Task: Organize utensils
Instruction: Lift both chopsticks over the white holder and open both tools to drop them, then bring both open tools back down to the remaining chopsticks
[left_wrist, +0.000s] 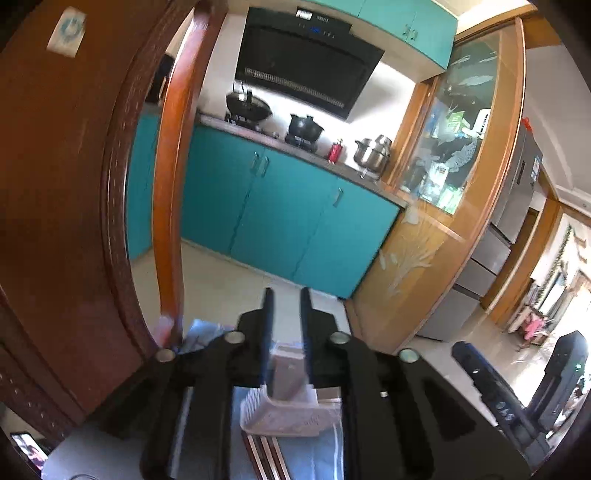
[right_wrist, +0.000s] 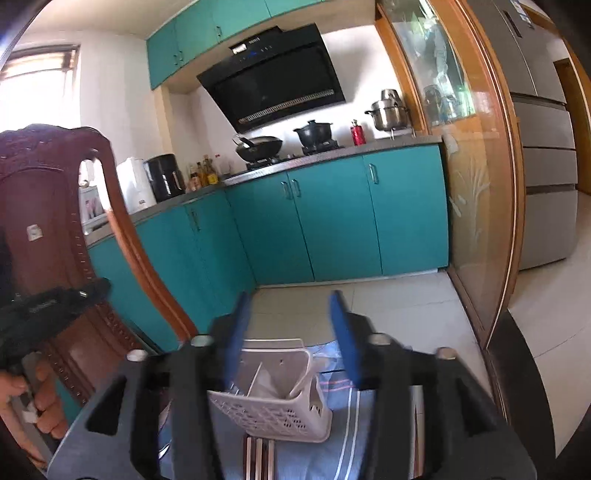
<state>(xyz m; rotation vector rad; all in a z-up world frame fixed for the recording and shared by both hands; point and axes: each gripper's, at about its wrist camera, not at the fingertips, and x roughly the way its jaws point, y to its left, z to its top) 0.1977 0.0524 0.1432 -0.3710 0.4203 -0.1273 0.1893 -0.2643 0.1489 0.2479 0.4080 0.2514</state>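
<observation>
We hold our left claw (left_wrist: 287, 306) with its jaws narrow, a slim gap between the blue pads, nothing gripped. Below and between its fingers stands the white basket (left_wrist: 291, 413) on a blue striped cloth (left_wrist: 314, 458), with metal utensils (left_wrist: 264, 458) lying just in front of it. Our right claw (right_wrist: 291, 314) stands about half open, also empty; through it we see the same basket (right_wrist: 273, 402), tilted, on the cloth (right_wrist: 354, 435) over the table, the utensils (right_wrist: 260, 458) at its near side. A hand (right_wrist: 22, 402) shows at the left edge beside a wooden chair (right_wrist: 44, 221). Teal cabinets (right_wrist: 332, 214) stand behind.
</observation>
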